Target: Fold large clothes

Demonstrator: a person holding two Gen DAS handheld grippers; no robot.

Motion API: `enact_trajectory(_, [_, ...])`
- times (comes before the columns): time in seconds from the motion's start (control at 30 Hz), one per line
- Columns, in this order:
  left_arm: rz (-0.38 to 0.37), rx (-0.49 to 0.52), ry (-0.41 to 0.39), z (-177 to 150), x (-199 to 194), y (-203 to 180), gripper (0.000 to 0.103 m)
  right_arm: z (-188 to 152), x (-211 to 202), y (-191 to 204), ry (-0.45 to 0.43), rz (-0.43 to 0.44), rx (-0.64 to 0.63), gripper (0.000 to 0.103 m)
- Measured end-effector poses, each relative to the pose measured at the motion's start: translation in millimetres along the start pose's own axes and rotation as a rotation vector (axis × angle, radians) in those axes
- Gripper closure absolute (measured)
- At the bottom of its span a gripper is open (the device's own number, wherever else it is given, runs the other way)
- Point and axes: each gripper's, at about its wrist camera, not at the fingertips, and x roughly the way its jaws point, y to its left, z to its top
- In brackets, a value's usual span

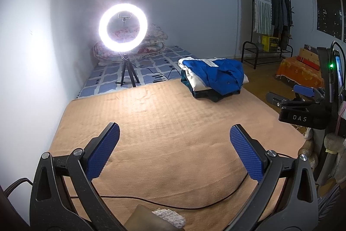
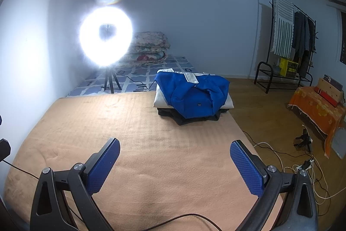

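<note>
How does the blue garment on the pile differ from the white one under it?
The blue garment lies on top, rumpled, draping over the pile's near edge; the white garment lies beneath it, flat and neatly folded. Blue is largely exposed; white shows only at the edges. Both rest stacked at the tan blanket's far corner.

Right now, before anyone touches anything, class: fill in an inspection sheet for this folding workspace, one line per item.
Surface: tan blanket spread flat over the bed, mostly bare.
Job's things: stack of folded clothes at the far right corner, blue jacket on top, not neatly squared.
Clutter: small white fluffy item at the near edge.
Grippers: left gripper and right gripper both open, holding nothing, above the blanket.
Cables: dark cable lying across the near blanket; white cords on the floor.
Surroundings: lit ring light on a tripod, folded quilts, clothes rack.
</note>
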Motion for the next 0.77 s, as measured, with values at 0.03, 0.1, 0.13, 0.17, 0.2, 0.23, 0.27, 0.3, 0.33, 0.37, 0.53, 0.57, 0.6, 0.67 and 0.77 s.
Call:
enact_trajectory(0.03, [0.001, -0.001, 0.000, -0.3, -0.5, -0.3, 0.000, -0.3, 0.1, 0.2, 0.001, 0.000, -0.001, 0.000])
enact_trajectory(0.1, [0.001, 0.000, 0.003, -0.8, -0.6, -1.1, 0.000, -0.7, 0.9, -1.1, 0.002, 0.001, -0.003, 0.000])
enact_trajectory(0.13, [0.001, -0.001, 0.002, -1.0, -0.2, -0.9, 0.000, -0.7, 0.7, -1.1, 0.002, 0.001, -0.002, 0.000])
enact_trajectory(0.17, [0.002, -0.001, 0.002, -0.9, -0.2, -0.9, 0.000, -0.8, 0.8, -1.6, 0.002, 0.002, -0.002, 0.000])
enact_trajectory(0.2, [0.002, 0.000, 0.001, -1.0, -0.1, -0.9, 0.000, -0.6, 1.2, -2.2, 0.002, 0.003, -0.002, 0.000])
enact_trajectory(0.23, [0.002, 0.002, 0.000, -1.0, 0.0, -0.8, 0.000, -0.7, 1.2, -2.2, 0.003, 0.005, -0.001, 0.000])
enact_trajectory(0.27, [0.004, 0.002, -0.001, -1.0, 0.0, -0.7, 0.000, -0.8, 1.4, -2.3, 0.003, 0.005, -0.003, 0.000])
enact_trajectory(0.3, [0.006, 0.003, -0.003, -1.5, -0.4, -1.1, 0.000, -1.1, 1.4, -2.6, 0.003, 0.005, -0.003, 0.000])
enact_trajectory(0.33, [0.006, 0.004, -0.003, -1.6, -0.1, -0.8, 0.000, -1.2, 1.5, -2.5, 0.003, 0.004, -0.005, 0.000])
enact_trajectory(0.37, [0.009, 0.004, -0.003, -1.7, -0.2, -0.9, 0.000, -1.2, 1.5, -2.5, 0.004, 0.004, -0.006, 0.000])
enact_trajectory(0.53, [0.012, 0.003, -0.007, -2.7, -0.4, 0.4, 0.000, -2.1, 2.6, -4.0, 0.008, 0.006, -0.010, 0.000])
enact_trajectory(0.57, [0.012, 0.004, -0.009, -3.2, -0.5, 1.2, 0.000, -2.0, 2.7, -4.3, 0.008, 0.006, -0.010, 0.000])
enact_trajectory(0.6, [0.010, 0.009, -0.015, -3.8, -1.0, 1.6, 0.000, -1.9, 3.0, -4.4, 0.007, 0.007, -0.010, 0.000])
enact_trajectory(0.67, [0.018, 0.014, -0.031, -4.1, -2.9, 2.2, 0.000, -1.6, 3.5, -4.4, 0.009, 0.007, -0.011, 0.000])
enact_trajectory(0.77, [0.014, 0.015, -0.038, -3.2, -4.1, 4.0, 0.000, -2.0, 3.9, -5.8, 0.010, 0.008, -0.008, 0.000])
